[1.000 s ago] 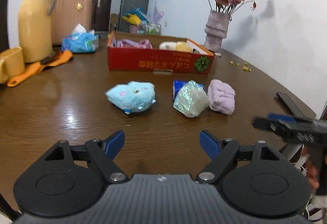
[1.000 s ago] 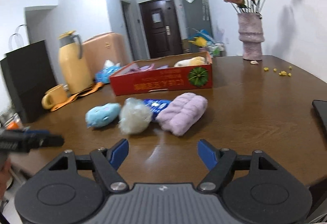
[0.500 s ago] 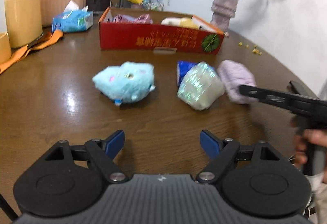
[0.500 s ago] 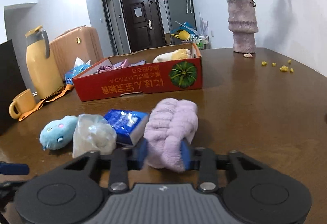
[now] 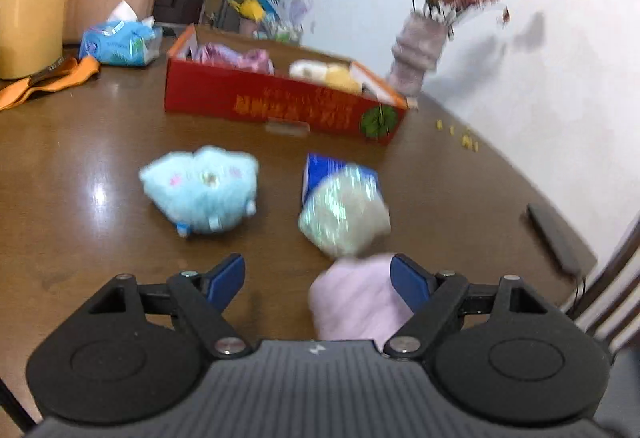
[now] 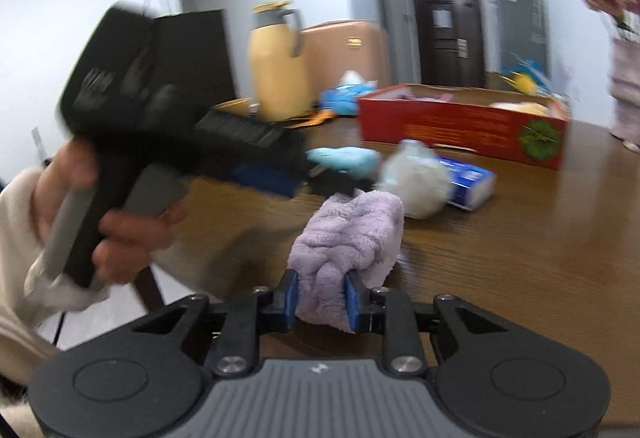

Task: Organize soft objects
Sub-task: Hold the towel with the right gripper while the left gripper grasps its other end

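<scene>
Near the surface (image 6: 540, 238) edge, right tongs (image 6: 320, 302) pinched the lilac towel (image 6: 344, 238); left tongs (image 5: 316, 278) stood spread beside it.

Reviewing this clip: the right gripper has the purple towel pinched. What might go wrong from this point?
1. The right gripper pinches only the near end of the purple towel; most of it bulges free and may slip out.
2. The left gripper is open with the towel beside one of its fingers, so the two tools may collide.
3. Carried low toward the red box, the towel may drag the white bagged item.
</scene>
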Tool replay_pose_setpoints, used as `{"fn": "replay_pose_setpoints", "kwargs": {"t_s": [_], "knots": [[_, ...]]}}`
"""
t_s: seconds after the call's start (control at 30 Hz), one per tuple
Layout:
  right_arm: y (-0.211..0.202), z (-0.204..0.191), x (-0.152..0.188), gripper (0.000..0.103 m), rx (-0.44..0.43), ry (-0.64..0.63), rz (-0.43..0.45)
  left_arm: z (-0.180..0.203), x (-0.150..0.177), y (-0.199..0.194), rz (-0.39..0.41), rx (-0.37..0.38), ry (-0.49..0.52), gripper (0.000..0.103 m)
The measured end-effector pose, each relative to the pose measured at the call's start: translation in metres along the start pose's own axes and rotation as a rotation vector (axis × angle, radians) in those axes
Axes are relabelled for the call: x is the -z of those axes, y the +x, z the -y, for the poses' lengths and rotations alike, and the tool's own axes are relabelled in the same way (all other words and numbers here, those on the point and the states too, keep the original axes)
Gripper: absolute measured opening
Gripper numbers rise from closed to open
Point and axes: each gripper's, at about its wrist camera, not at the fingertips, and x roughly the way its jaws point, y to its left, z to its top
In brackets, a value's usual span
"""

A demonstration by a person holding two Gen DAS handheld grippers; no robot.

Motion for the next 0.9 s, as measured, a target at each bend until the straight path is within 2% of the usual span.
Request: {"fn": "replay_pose_setpoints", "kwargs": {"t_s": [0.03, 0.1, 0.17, 0.2, 0.23, 0.3, 0.37, 0.43, 0.53, 0.57, 0.63, 0.7, 0.77, 0.83, 0.9], "knots": [[0.004, -0.002, -0.002, 0.025, -0.019, -0.008, -0.006, -0.002, -0.005, 0.002, 0.015, 0.003, -0.007, 0.078], [0.01, -0.005, -0.004, 0.026, -0.035, -0.026, -0.015, -0.005, -0.01, 0.01, 0.007, 0.016, -0.011, 0.067], [0.013, -0.005, -0.007, 0.027, -0.044, -0.039, -0.02, -0.007, -0.012, 0.021, -0.042, 0.022, 0.003, 0.044], [0.013, -0.004, -0.008, 0.028, -0.044, -0.045, -0.022, -0.007, -0.01, 0.025, -0.068, 0.024, 0.012, 0.038], [0.013, -0.002, -0.01, 0.034, -0.035, -0.046, -0.022, -0.007, -0.007, 0.029, -0.086, 0.028, 0.023, 0.03], [0.011, 0.004, -0.008, 0.044, -0.006, -0.032, -0.021, -0.008, 0.0, 0.026, -0.08, 0.022, 0.031, 0.028], [0.007, 0.011, -0.007, 0.046, 0.039, 0.005, -0.007, -0.012, 0.005, 0.018, -0.051, 0.01, 0.029, 0.025], [0.004, 0.02, -0.008, 0.046, 0.099, 0.045, 0.011, -0.019, 0.009, 0.01, -0.033, -0.019, 0.003, 0.025], [0.002, 0.034, -0.009, 0.048, 0.233, 0.091, 0.036, -0.031, 0.017, 0.001, -0.025, -0.048, -0.07, 0.026], [0.001, 0.038, -0.01, 0.048, 0.242, 0.11, 0.039, -0.034, 0.02, -0.004, -0.012, -0.056, -0.094, 0.027], [-0.004, 0.045, -0.012, 0.048, 0.206, 0.164, 0.064, -0.039, 0.022, -0.014, 0.017, -0.067, -0.125, 0.033], [-0.008, 0.05, -0.015, 0.048, 0.166, 0.232, 0.088, -0.044, 0.018, -0.027, 0.042, -0.035, -0.151, 0.044], [-0.007, 0.053, -0.02, 0.048, 0.144, 0.282, 0.098, -0.045, 0.015, -0.037, 0.054, 0.016, -0.166, 0.066], [0.002, 0.058, -0.026, 0.048, 0.137, 0.306, 0.099, -0.039, 0.016, -0.038, 0.039, 0.052, -0.17, 0.071], [0.019, 0.065, -0.029, 0.048, 0.146, 0.342, 0.093, -0.029, 0.022, -0.03, 0.007, 0.048, -0.165, 0.069]]}}
